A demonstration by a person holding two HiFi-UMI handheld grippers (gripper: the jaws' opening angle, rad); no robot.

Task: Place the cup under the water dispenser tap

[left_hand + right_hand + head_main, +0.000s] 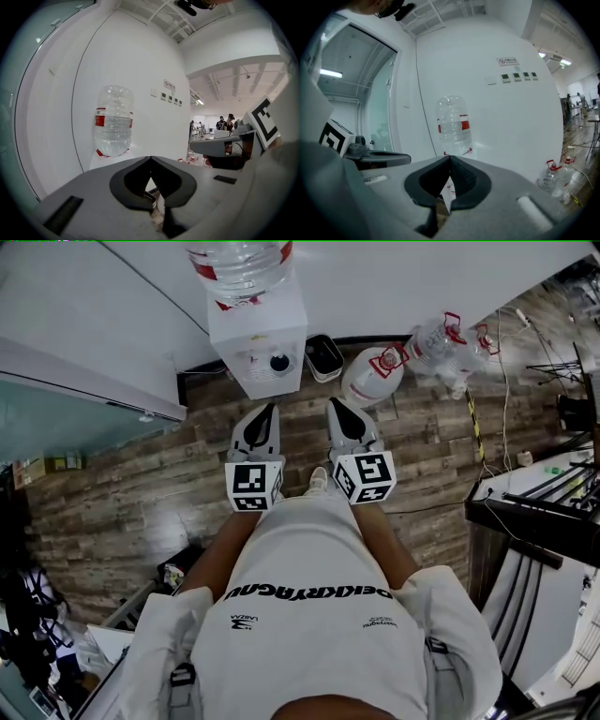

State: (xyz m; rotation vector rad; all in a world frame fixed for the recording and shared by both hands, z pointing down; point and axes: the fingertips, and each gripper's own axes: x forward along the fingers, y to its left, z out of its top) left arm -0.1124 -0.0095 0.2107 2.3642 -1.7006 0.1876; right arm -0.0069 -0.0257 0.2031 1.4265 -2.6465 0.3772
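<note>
Clear plastic forms the large bottle [241,263] seated neck-down on the white water dispenser [258,348]; it carries a red label band, and its fill level cannot be read. Three more clear jugs [372,378] with red fittings lie on the wooden floor [141,484] to the dispenser's right, and a dark-rimmed bin [323,357] stands just beside it, contents not visible. A small dark round item [279,362] sits on the dispenser's front; whether it is the cup or the tap cannot be told. The dispenser stands near and directly ahead of both claws. The left claw [272,409] and right claw [334,405] are each closed tip to tip with nothing between the jaws. Both are held side by side before the torso, roughly level, marker cubes uppermost, forearms extended forward.
</note>
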